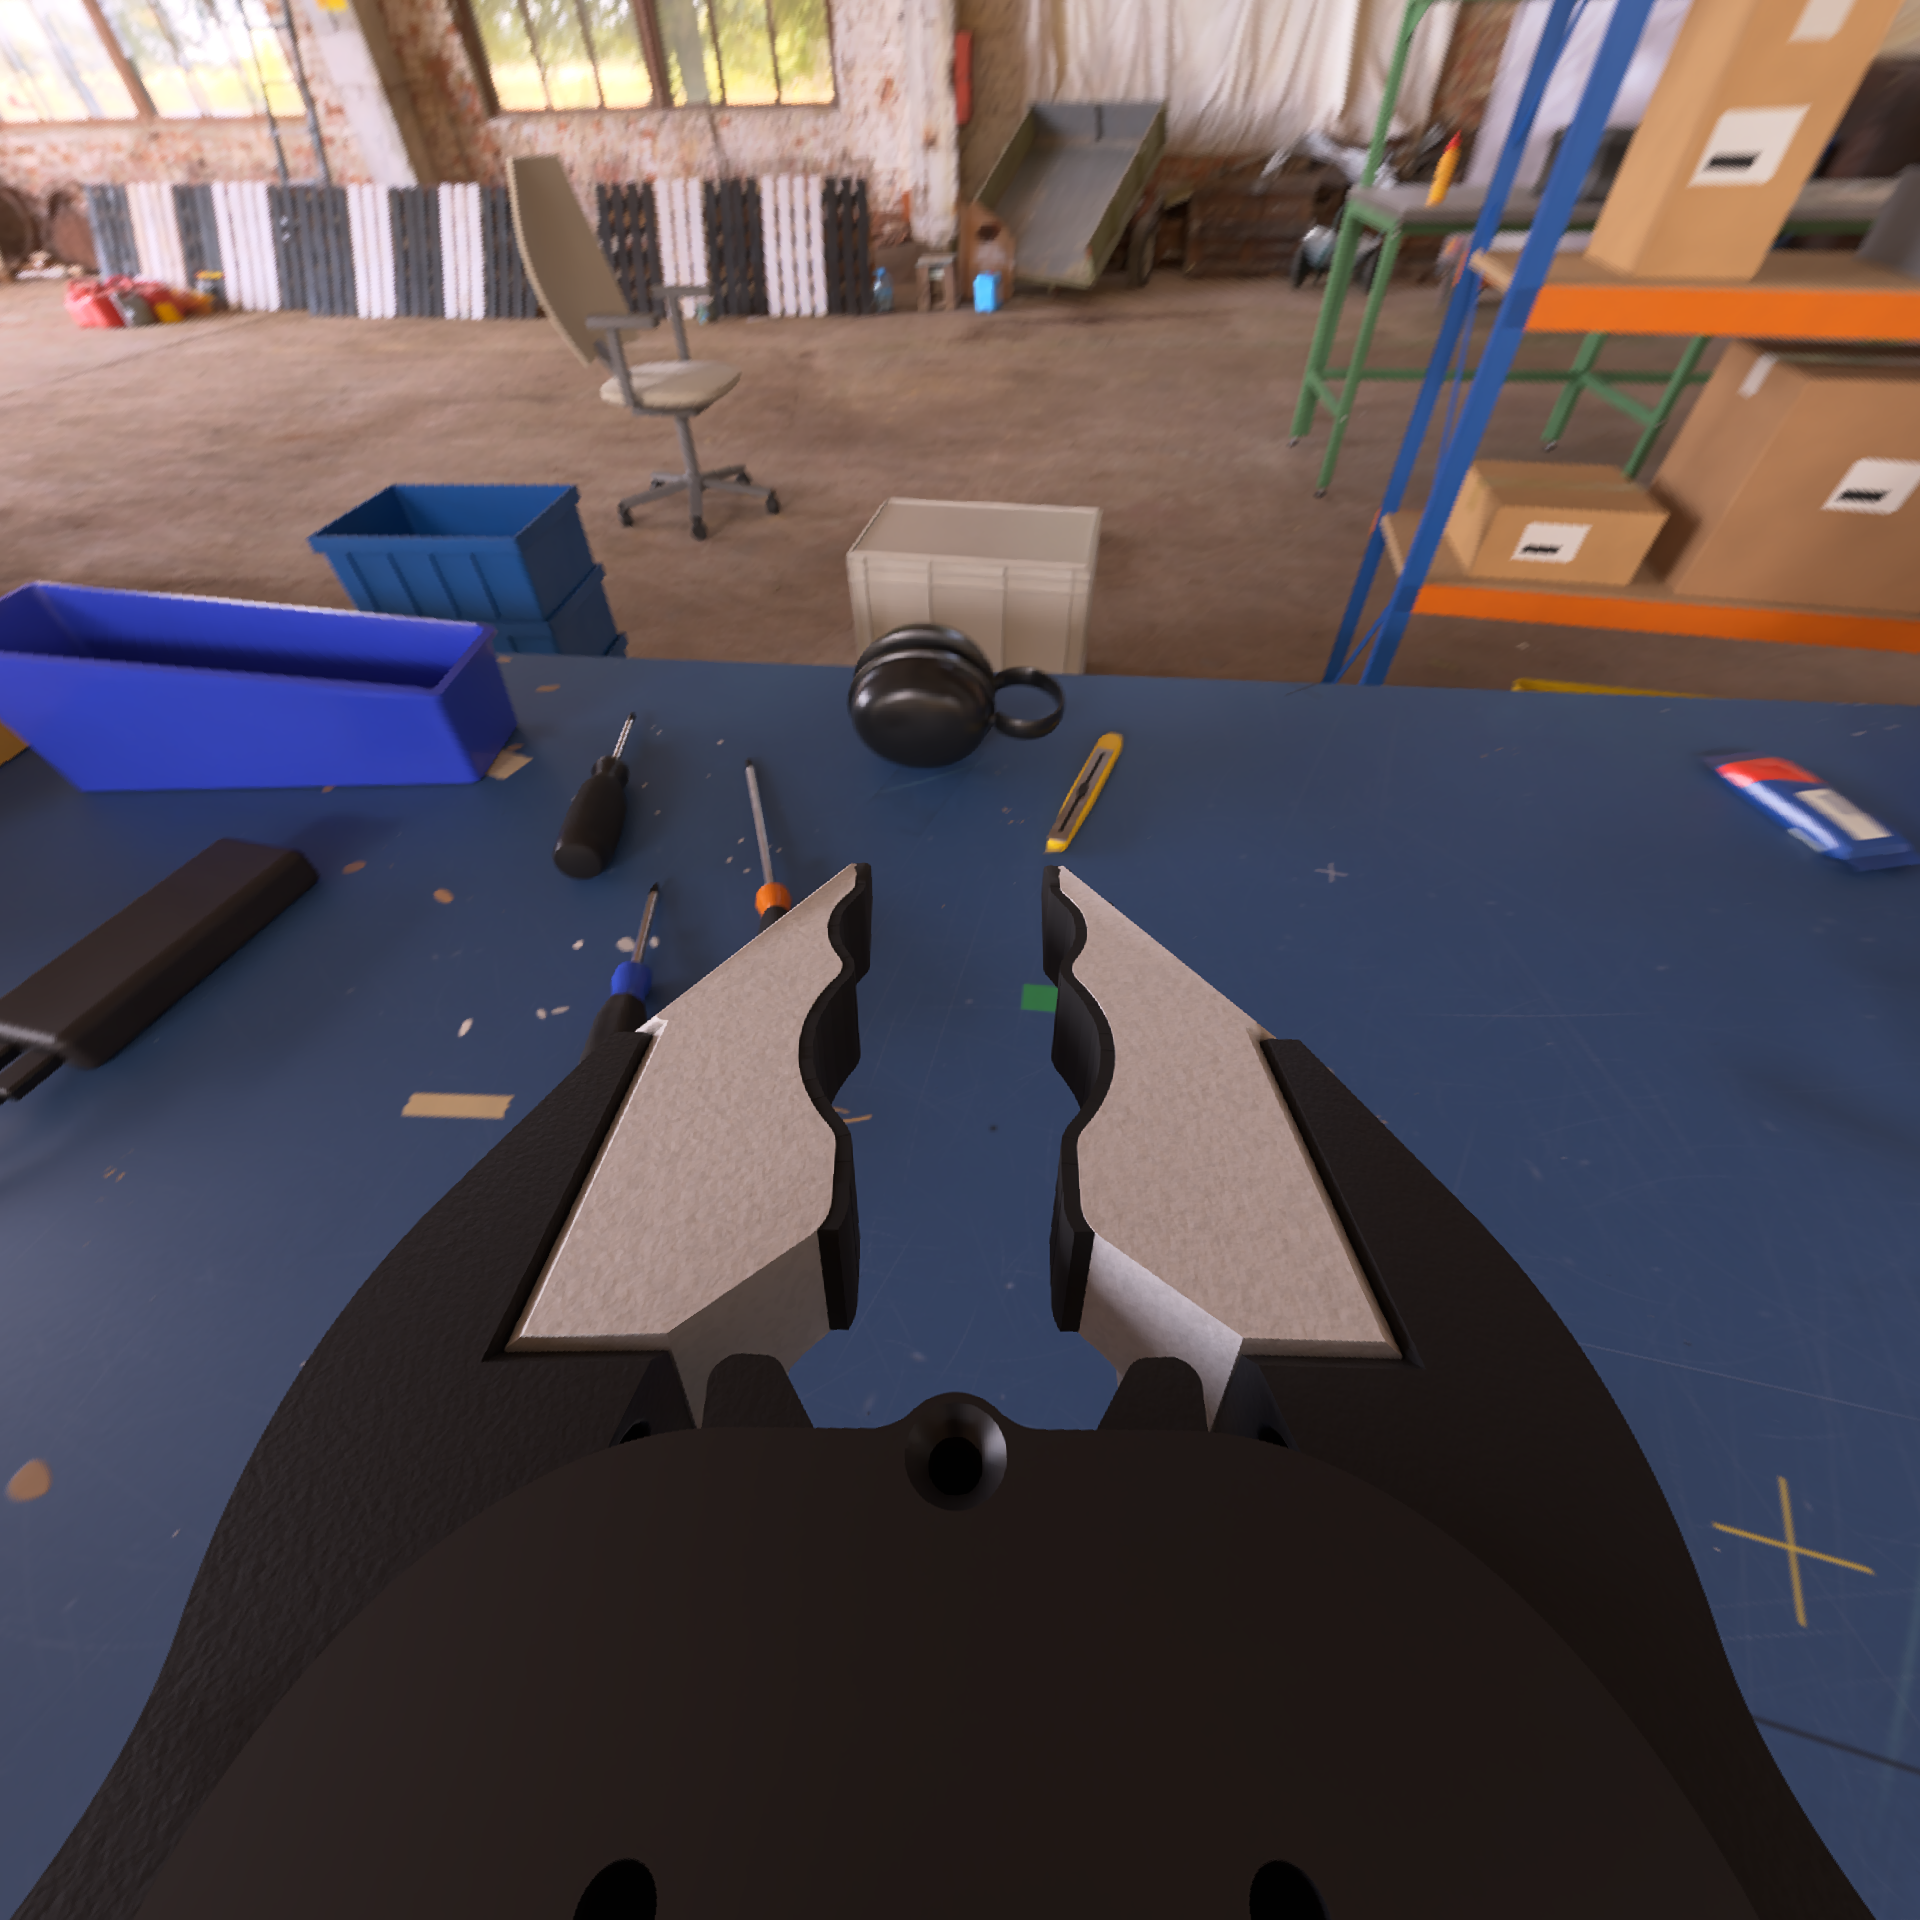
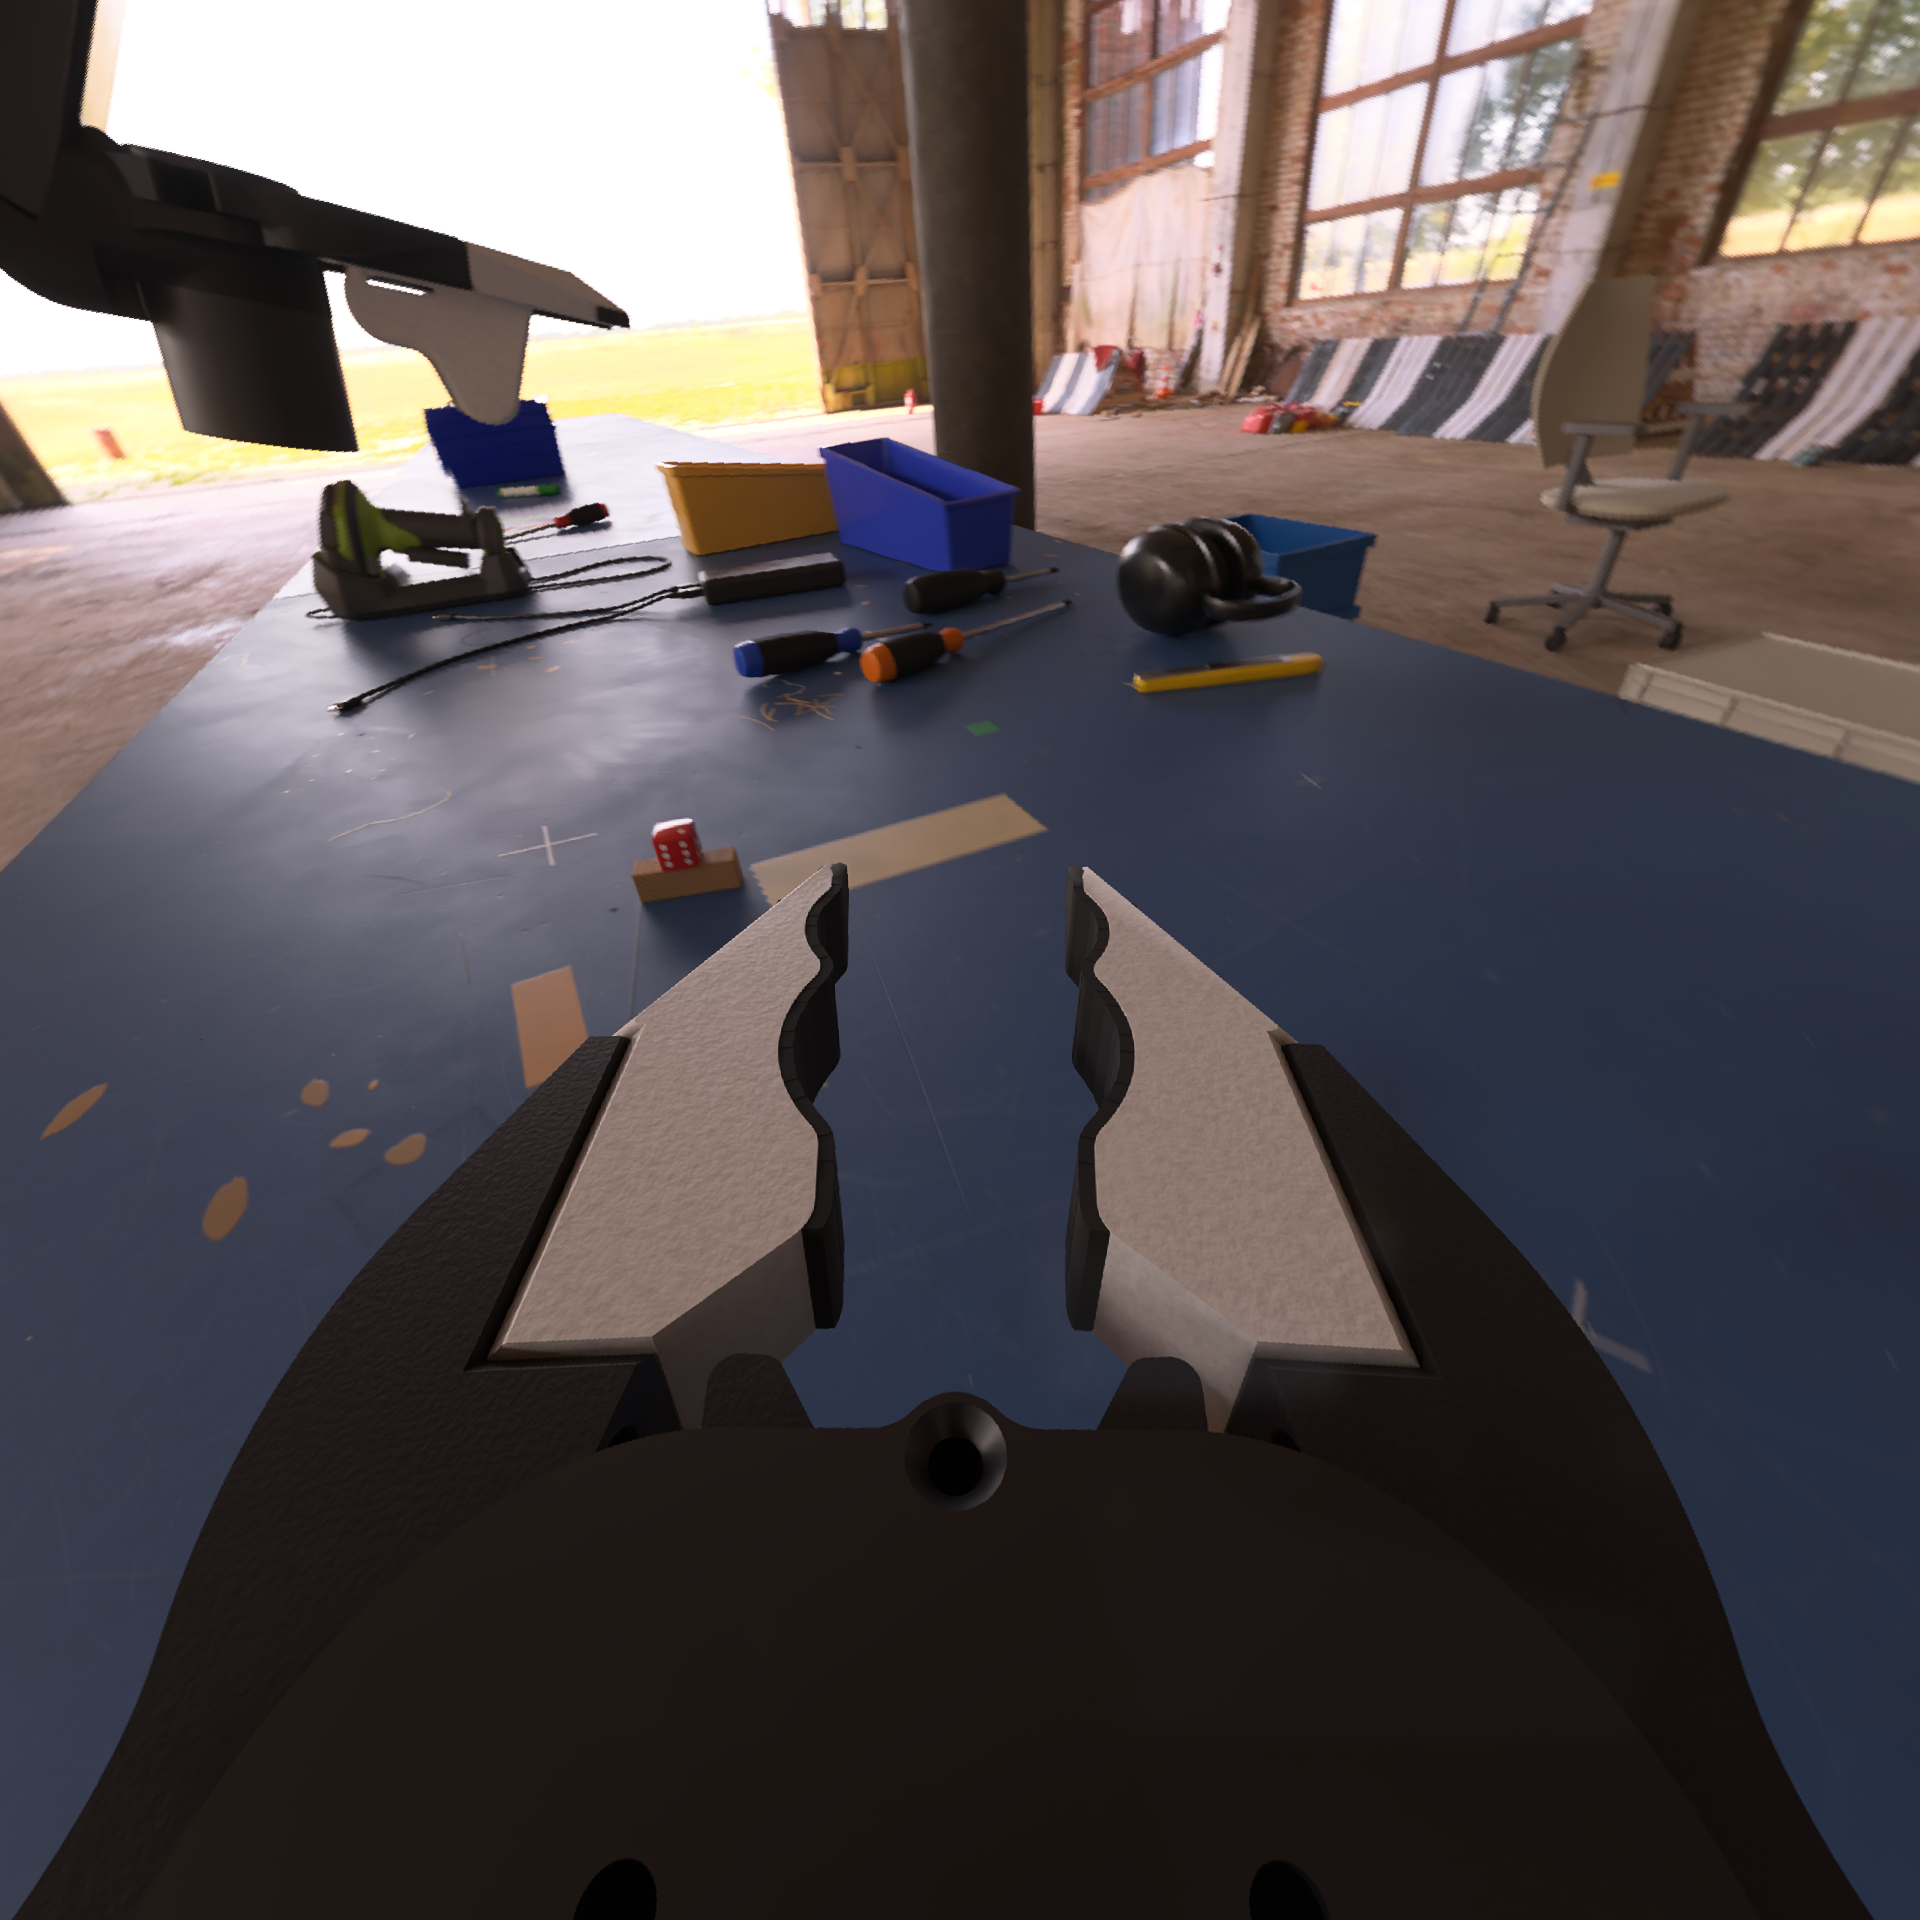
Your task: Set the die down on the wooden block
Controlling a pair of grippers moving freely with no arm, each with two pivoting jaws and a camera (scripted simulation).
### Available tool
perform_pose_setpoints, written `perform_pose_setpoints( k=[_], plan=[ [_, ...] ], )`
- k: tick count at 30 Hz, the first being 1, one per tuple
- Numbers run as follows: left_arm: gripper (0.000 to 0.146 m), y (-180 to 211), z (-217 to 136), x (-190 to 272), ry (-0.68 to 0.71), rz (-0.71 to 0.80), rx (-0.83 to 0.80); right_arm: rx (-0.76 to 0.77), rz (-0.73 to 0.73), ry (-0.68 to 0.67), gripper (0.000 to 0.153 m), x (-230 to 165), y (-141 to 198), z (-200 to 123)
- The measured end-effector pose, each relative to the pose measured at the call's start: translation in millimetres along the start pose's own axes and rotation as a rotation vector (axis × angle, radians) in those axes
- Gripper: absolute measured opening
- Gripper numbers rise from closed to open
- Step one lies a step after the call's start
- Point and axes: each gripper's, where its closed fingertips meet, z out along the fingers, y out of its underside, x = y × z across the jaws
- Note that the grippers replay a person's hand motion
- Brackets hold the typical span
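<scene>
In the right wrist view a small red die [image 2: 675,844] with white dots rests on top of a low wooden block [image 2: 690,876] on the blue table. My right gripper [image 2: 957,883] is open and empty, a short way to the right of the block and nearer to me. My left gripper [image 1: 956,881] is open and empty over the table; the die and block are not in its view. The left gripper also shows in the right wrist view [image 2: 582,303], high at the upper left, well above the table.
Screwdrivers [image 2: 821,649], a yellow utility knife [image 2: 1226,673], a black kettlebell [image 2: 1184,582], a yellow bin [image 2: 750,506], a blue bin [image 2: 920,506] and a scanner in its stand [image 2: 416,556] lie at the far side. A tape strip [image 2: 899,844] lies by the block.
</scene>
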Motion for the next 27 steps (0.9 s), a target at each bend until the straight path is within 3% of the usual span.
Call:
perform_pose_setpoints(
  k=[7, 10, 13, 20, 27],
  plan=[
    [0.036, -16, -11, 15, 0.105, -0.047, 0.102, -0.002, -0.22, -0.1, 0.042, -35, -42, 60],
    [0.037, -10, -2, 23, 0.12, -0.023, 0.067, 0.03, -0.359, -0.06, 0.04, -34, -56, 78],
    [0.038, -8, 8, 31, 0.14, -0.008, 0.051, 0.032, -0.381, -0.039, 0.037, -26, -51, 85],
    [0.039, -17, 27, 51, 0.212, -0.011, 0.099, -0.064, -0.207, -0.09, 0.04, -14, -14, 58],
    [0.04, -23, 34, 75, 0.283, -0.016, 0.127, -0.391, -0.174, -0.136, 0.04, -25, 58, 11]
  ],
)
